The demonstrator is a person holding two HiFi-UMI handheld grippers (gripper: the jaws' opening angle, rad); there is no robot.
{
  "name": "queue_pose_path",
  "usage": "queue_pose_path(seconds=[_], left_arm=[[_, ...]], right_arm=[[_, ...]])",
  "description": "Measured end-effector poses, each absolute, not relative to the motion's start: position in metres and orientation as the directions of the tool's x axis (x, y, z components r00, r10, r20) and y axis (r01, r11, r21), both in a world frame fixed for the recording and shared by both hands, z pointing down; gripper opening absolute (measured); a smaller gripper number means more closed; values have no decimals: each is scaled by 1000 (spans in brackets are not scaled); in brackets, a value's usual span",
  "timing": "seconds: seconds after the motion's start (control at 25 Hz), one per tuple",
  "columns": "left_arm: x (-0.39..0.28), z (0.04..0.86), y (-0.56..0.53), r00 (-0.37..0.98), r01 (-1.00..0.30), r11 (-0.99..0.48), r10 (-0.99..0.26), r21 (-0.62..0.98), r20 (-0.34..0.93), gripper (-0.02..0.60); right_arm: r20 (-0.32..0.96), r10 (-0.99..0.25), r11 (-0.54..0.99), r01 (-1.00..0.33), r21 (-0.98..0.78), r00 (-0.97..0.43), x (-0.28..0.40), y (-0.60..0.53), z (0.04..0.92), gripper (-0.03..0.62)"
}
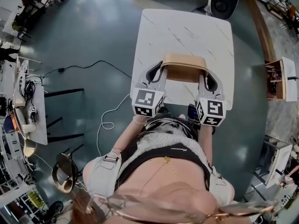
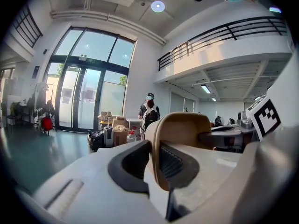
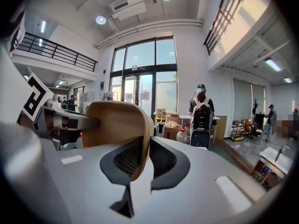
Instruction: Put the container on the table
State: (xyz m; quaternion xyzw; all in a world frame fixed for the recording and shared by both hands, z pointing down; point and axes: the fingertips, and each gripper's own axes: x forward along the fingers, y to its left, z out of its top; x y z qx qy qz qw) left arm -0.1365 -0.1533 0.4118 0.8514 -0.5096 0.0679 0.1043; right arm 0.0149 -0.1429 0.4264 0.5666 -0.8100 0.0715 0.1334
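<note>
From the head view, the tan tub [image 1: 184,68] is over the near part of the white bench [image 1: 187,27]. I cannot tell if it touches the bench. The left tongs [image 1: 156,73] hold its left end. The right tongs [image 1: 211,82] hold its right end. I cannot see what is in the tub.

In the left gripper view, the left tongs [image 2: 154,164] are narrow and pinch the tub's [image 2: 180,127] thin wall, one jaw on each side. Far off, a person [image 2: 149,112] with a backpack stands near some boxes [image 2: 114,134].

In the right gripper view, the right tongs [image 3: 146,160] pinch the tub's [image 3: 114,120] wall the same way.
</note>
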Motion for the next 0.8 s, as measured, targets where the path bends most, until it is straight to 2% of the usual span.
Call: queue_pose_path(seconds=[0.8], left_arm=[[-163,423,-165,509,-860,-488,-830,145,226,38]], right_arm=[[311,-907,316,-947,51,-286,-12,-148,432,61]])
